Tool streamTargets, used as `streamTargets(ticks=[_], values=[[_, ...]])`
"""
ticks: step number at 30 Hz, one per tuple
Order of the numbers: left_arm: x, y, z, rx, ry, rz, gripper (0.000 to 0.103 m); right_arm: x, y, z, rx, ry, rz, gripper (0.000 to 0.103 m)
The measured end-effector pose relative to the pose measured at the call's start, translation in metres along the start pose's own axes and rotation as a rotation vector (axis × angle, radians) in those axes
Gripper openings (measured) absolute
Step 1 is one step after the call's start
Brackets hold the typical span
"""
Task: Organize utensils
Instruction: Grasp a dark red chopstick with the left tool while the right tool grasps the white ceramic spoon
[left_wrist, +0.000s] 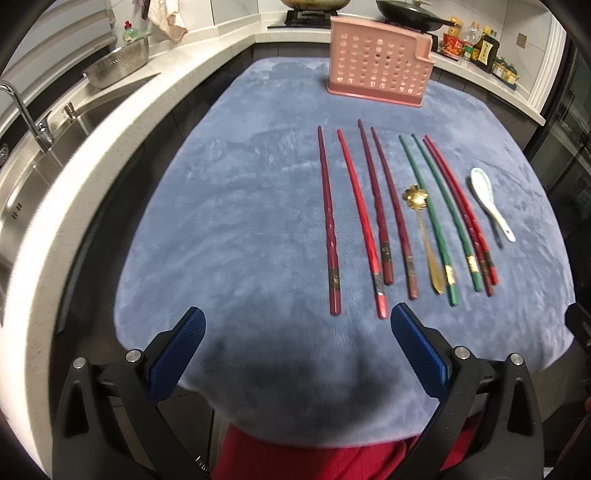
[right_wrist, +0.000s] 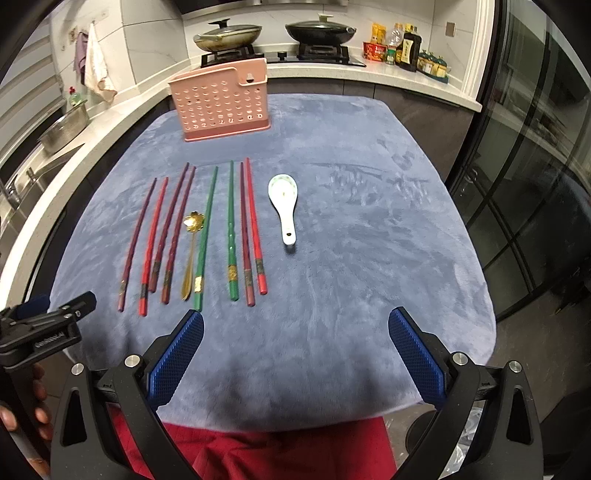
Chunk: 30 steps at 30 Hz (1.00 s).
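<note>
Grippers first, nearest of all: the left gripper (left_wrist: 297, 326) is held with its blue pads spread wide, nothing between them, above the near edge of the blue cloth (left_wrist: 240, 221). The right gripper (right_wrist: 295, 328) is likewise seen wide open and empty over the same near edge, and the left one is caught at the far left of the right wrist view, gripped by a hand (right_wrist: 22, 402).

Just beyond the pads, the utensils are laid out in a row on the cloth, all running roughly near to far. From the left, four red and maroon chopsticks (left_wrist: 327, 221) are counted, the outer one lying a little apart. Next a gold spoon (right_wrist: 190, 251) with a flower-shaped bowl is seen, lying right beside a green chopstick (right_wrist: 205, 236). A second green chopstick (right_wrist: 231, 229) follows across a small gap, then two more red chopsticks (right_wrist: 253, 229) close together. Rightmost, set apart, a white ceramic spoon (right_wrist: 284, 206) is lying bowl end away.

Farther back, well apart from the row, a pink perforated utensil holder (right_wrist: 221, 105) is stood upright on the cloth.

Behind it all, the counter (left_wrist: 110, 122), a sink (left_wrist: 33, 173), two pans (right_wrist: 273, 33) on the stove and a cluster of bottles (right_wrist: 406, 50) are made out.
</note>
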<state>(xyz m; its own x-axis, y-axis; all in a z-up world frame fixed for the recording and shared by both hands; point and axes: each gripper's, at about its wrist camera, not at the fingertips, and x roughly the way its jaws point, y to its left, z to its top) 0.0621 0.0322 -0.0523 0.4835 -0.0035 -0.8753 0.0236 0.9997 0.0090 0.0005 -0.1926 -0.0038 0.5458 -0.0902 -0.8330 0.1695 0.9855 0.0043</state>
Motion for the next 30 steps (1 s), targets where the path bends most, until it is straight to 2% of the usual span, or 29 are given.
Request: streamTargets(ticks=[3, 9, 15, 16, 22, 25, 27, 30], values=[[0.017, 0.003, 0.003, -0.018, 0.024, -0.012, 0.094, 0.012, -0.003, 0.007, 0.007, 0.006, 0.0, 0.096], [0.038, 0.006, 0.005, -0.03, 0.059, -0.058, 0.078, 0.033, -0.008, 0.022, 0.025, 0.014, 0.014, 0.096], [0.054, 0.002, 0.008, -0.017, 0.093, -0.074, 0.053, 0.05, -0.004, 0.038, 0.019, 0.009, 0.033, 0.096], [0.056, 0.001, 0.009, -0.017, 0.096, -0.077, 0.045, 0.054, -0.004, 0.041, 0.019, 0.007, 0.035, 0.095], [0.059, -0.001, 0.012, -0.007, 0.096, -0.095, 0.027, 0.076, -0.005, 0.061, 0.032, 0.02, 0.073, 0.081], [0.061, -0.002, 0.014, -0.006, 0.098, -0.103, 0.02, 0.089, -0.008, 0.068, 0.049, 0.031, 0.099, 0.068], [0.061, -0.002, 0.015, -0.008, 0.102, -0.103, 0.02, 0.098, -0.01, 0.071, 0.058, 0.04, 0.109, 0.054], [0.063, -0.003, 0.017, -0.013, 0.108, -0.1, 0.02, 0.111, -0.014, 0.076, 0.084, 0.061, 0.14, 0.039]])
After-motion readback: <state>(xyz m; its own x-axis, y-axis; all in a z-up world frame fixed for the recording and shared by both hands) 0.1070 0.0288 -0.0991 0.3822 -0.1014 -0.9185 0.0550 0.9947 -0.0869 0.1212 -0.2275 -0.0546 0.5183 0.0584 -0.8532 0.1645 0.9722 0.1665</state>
